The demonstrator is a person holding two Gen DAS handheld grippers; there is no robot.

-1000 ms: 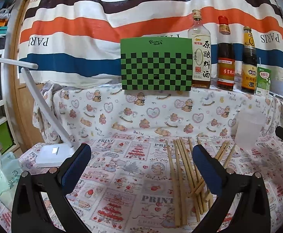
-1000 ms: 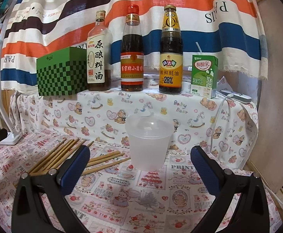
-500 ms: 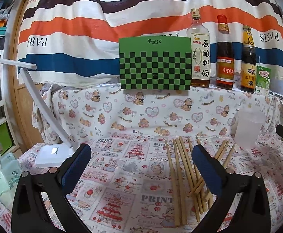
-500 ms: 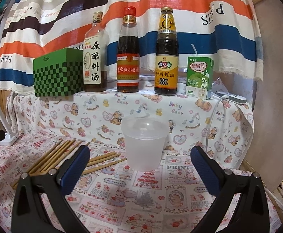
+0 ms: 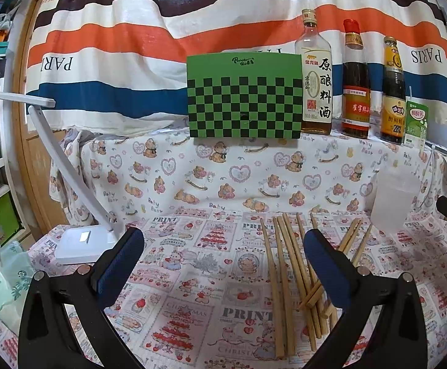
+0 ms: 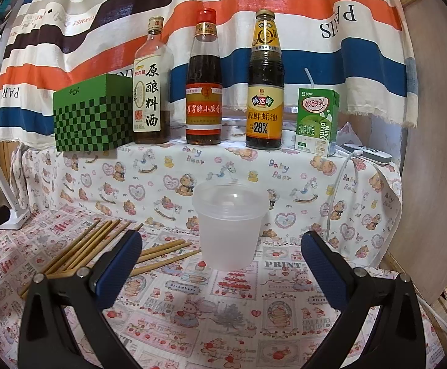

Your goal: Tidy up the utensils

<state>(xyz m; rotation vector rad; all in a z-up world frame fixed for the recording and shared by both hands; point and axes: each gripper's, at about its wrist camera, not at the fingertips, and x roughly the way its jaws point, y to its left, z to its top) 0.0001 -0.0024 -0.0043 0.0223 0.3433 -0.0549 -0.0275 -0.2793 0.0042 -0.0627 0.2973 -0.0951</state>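
Chopsticks (image 5: 288,264) lie loose on the desk (image 5: 192,276), which is covered with a printed cloth. Most of them make a rough bundle and a few lie crossed over the others near the cup side. A translucent plastic cup (image 6: 230,230) stands upright on the desk, just beside the far ends of some sticks, and it looks empty.

We hold the left hand-held gripper (image 5: 223,264) above the desk with its jaws wide apart and nothing between them. Its right blue pad (image 5: 324,264) hangs over the bundle, but we cannot tell if it touches any stick. The right hand-held gripper (image 6: 221,264) is also wide and empty, and it faces the cup, which sits centred in the gap but farther away.

On the raised shelf behind stand a green checkered box (image 5: 244,98), three sauce bottles (image 6: 204,86) and a milk drink carton (image 6: 317,120). A white desk lamp (image 5: 79,243) stands at the left.

We judge that the task is at its very start: no chopstick is in the cup yet. The next move probably calls for bringing the left jaws down around one stick, or a few, and closing on them. The crossed sticks could shift or come up together, so a single clear stick from the edge of the bundle seems the safer choice. The right side may steady the light cup.
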